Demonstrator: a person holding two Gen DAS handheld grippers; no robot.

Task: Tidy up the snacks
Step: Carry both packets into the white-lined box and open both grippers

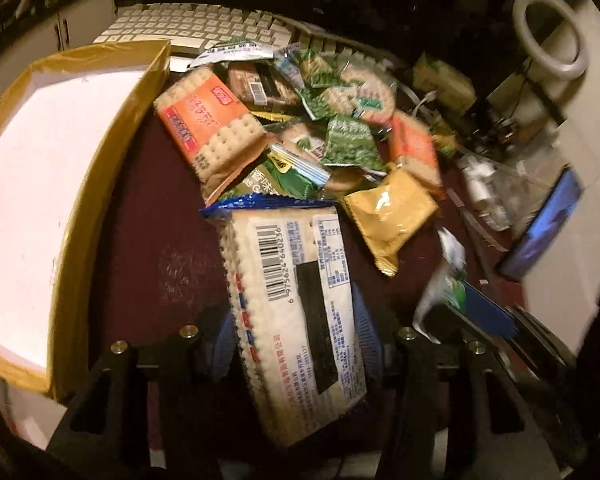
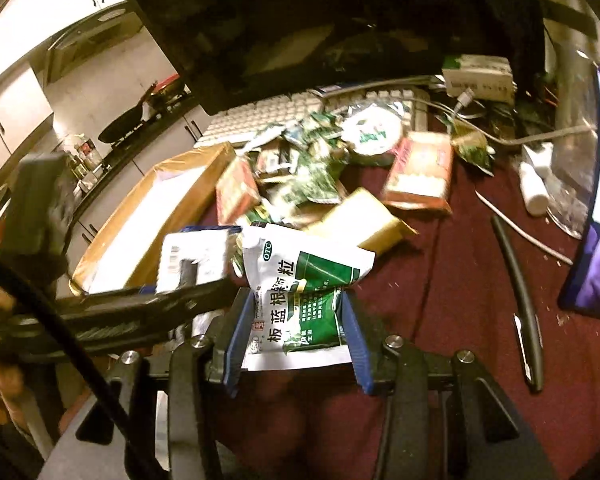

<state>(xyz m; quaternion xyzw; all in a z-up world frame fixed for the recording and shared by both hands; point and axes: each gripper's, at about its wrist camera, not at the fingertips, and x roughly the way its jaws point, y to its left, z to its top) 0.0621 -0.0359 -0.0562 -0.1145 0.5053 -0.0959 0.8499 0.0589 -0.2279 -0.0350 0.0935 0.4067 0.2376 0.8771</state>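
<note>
Barely started, by my read: box (image 1: 24,184) shows a bare white floor, nothing in it as far as visible, and the snack pile (image 1: 320,120) sits heaped on the bench (image 1: 156,248), ahead of both hand-held grippers and in front of the keyboard (image 1: 188,28). Pile is mixed: orange cracker packs, green sachets, one yellow pack (image 1: 388,212), round biscuits, none sorted. Left hand-held gripper (image 1: 296,344) is clamped on a cracker pack (image 1: 296,312), barcode side up, blue pads pressing both long edges; pack sticks out forward past the fingertips, near end of the pile just beyond it. Box lies to that gripper's left, close, rim roughly level with the pack. Right hand-held gripper (image 2: 296,340) is clamped on a green-white sachet (image 2: 300,292), printed face up, top end flopping forward and crumpled between the pads; grip looks shallow, could slip. Pose: both held low over the bench, pointing forward toward the pile, slightly nose-down. The left hand-held gripper shows in the right view crossing to the left of the right one, tips near the box corner, so the two are close side by side. Right view is motion-blurred, so fine detail there is unreliable. To the right of the right hand-held gripper: pen (image 2: 528,344), black tube, white bottle, cables; not snacks. Left to do: drop both held items in the box, then work through the whole pile.
</note>
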